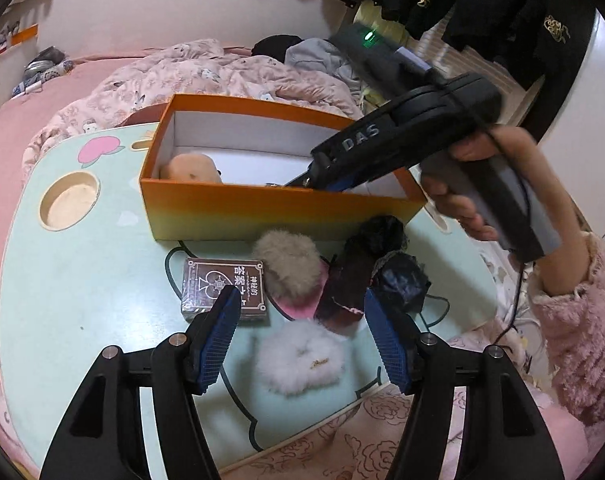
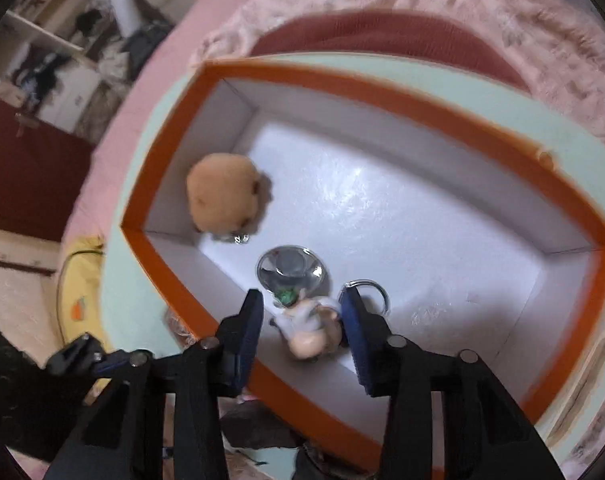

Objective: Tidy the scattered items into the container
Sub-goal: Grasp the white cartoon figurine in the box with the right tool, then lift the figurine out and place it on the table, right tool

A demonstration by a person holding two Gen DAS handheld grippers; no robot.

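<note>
An orange box (image 1: 262, 210) with a white inside stands on the mint table (image 1: 82, 280). A tan plush ball (image 1: 192, 168) lies inside, also in the right wrist view (image 2: 224, 194). My right gripper (image 2: 300, 320) is open over the box (image 2: 162, 280); a small figurine keychain (image 2: 310, 328) with a clear disc (image 2: 290, 272) lies on the box floor between its fingers. My left gripper (image 1: 298, 320) is open above the table, over a white fluffy clip (image 1: 298, 360). A card box (image 1: 222, 290), a beige pom-pom (image 1: 290, 268) and dark fluffy items (image 1: 374, 264) lie before the box.
The table has a round cup hole (image 1: 68, 200). A pink quilt (image 1: 206, 72) and clothes lie on the bed behind. The right gripper's body (image 1: 402, 140) and the hand holding it reach over the box's right end.
</note>
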